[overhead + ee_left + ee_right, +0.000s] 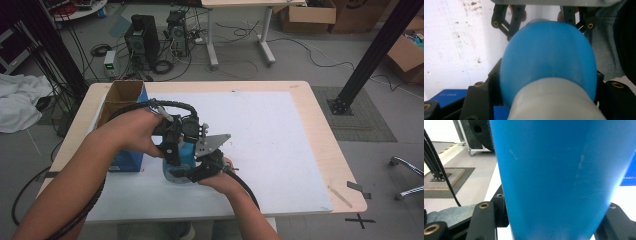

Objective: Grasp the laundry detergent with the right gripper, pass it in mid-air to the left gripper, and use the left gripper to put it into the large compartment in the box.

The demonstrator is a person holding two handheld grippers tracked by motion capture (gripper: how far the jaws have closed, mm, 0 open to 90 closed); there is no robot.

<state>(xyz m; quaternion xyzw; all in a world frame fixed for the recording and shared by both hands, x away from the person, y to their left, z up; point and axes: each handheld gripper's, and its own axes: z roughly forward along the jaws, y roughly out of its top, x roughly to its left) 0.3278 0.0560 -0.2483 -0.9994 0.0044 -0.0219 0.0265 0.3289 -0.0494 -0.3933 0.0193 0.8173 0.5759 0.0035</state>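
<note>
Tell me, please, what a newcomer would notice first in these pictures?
First, the blue bottle near the front of the white table, clamped by both grippers at once: the left gripper from above and the right gripper from the near side. Next, the open blue cardboard box standing at the table's left edge.

Even, soft overhead light; the white worktop (280, 145) is bright with only faint shadows under the forearms. The high view is slightly grainy. In both gripper views the blue bottle (549, 62) looms close and blurred, and upper left of the frame is washed out.
</note>
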